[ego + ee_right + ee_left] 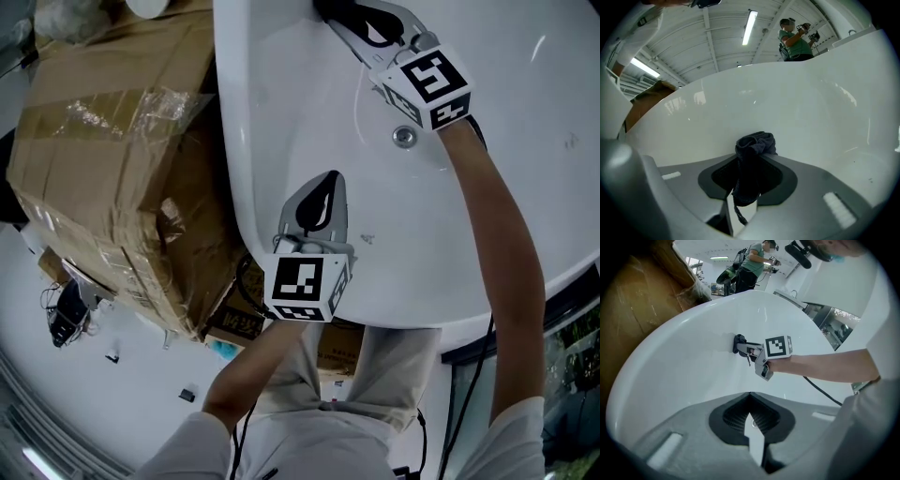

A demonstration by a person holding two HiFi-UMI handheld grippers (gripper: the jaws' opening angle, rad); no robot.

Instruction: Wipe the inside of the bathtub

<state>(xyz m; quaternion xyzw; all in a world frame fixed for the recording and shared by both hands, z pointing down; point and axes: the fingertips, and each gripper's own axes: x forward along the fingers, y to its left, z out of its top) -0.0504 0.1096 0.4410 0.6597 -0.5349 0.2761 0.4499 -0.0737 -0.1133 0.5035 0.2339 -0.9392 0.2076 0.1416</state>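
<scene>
Against glossy curved bathtub (797,108), crumpled dark cloth (752,154)

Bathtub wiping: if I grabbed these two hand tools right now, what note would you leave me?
Left gripper: shut, empty, over the near inner side of the bathtub.
Right gripper: shut on a dark cloth, which is against the inner wall, beyond the drain.
Done: cannot tell which parts are wiped; no streaks show.
Left: probably sweep the cloth over the rest of the inside.
</scene>
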